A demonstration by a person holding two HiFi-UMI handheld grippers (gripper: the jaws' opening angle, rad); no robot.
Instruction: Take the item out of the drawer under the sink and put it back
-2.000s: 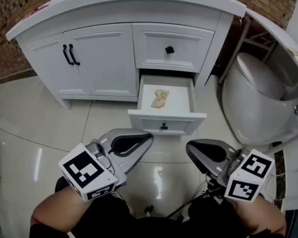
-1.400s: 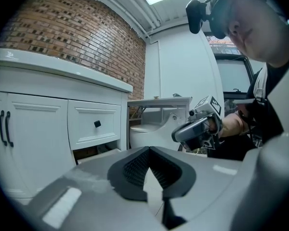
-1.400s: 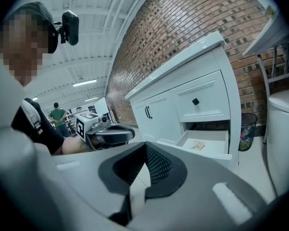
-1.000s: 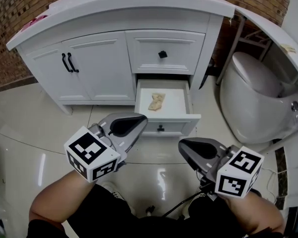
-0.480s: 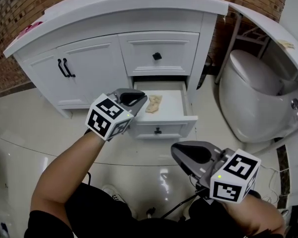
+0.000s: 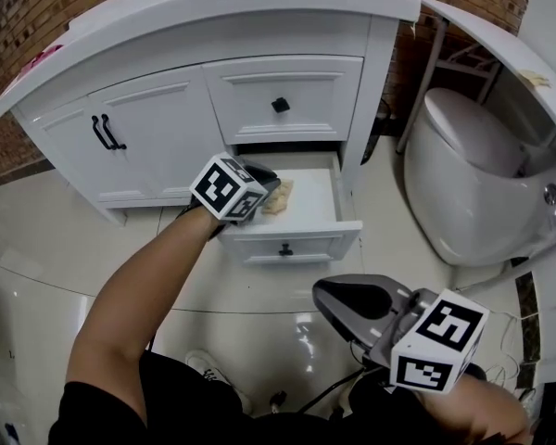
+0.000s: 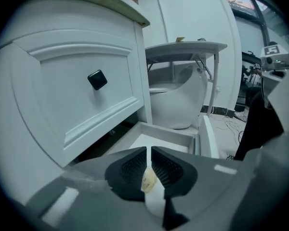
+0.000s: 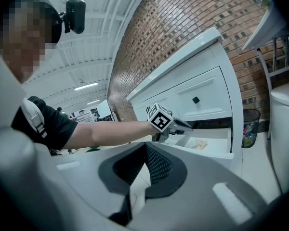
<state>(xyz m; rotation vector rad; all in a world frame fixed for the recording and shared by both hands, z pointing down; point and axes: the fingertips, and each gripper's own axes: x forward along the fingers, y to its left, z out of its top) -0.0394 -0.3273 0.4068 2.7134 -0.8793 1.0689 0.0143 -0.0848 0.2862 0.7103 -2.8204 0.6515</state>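
Nearest the person, the right gripper [image 6: 322, 297] hangs level above the floor tiles, its jaws together on nothing. Farther out, the left gripper [image 6: 271, 185] tilts down into the open drawer [image 6: 287, 244]; its jaws have just been opening and stand a narrow slit apart, with neither pad pressing on anything. The item [image 6: 280, 198] lies on the drawer's white floor just past the fingertips and shows through the slit in the left gripper view. It is a small, pale beige, irregular lump. Behind rises the white vanity [image 6: 167, 119].

The item [image 6: 279, 199] lies in the open drawer [image 6: 292, 242], left of the toilet [image 6: 473, 188].
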